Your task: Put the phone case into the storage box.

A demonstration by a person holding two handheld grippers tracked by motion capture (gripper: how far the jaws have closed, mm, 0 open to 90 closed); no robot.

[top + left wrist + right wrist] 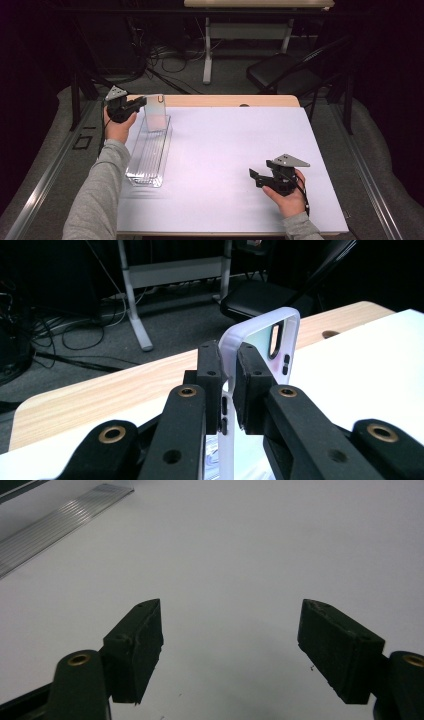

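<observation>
High view, looking down on a white-topped table (225,165) with a strip of bare wood along its far edge. A person's two forearms in grey sleeves come in from the bottom, each hand holding a black two-jaw gripper.

At the far left corner of the table, the left gripper (141,103) is raised and points to the right. Its jaws are clamped on the edge of a translucent phone case (156,112), which stands upright over the far end of a long clear plastic tray (145,170). The tray lies lengthwise along the left side of the table, running from far to near. Whether the bottom of the case touches the tray cannot be told.

Left gripper view shows the grip close up: the left gripper (229,385) has both black pads pressed flat against the thin frosted rim of the phone case (267,332), one pad on each side. The case's camera cut-out faces the right of that picture.

Near the right front of the table, well apart from the case and tray, the right gripper (256,176) points left. Right gripper view shows the right gripper (230,640) with its jaws spread wide above bare white table, nothing between them. A ribbed edge of the tray (60,520) shows at the upper left of that view.
</observation>
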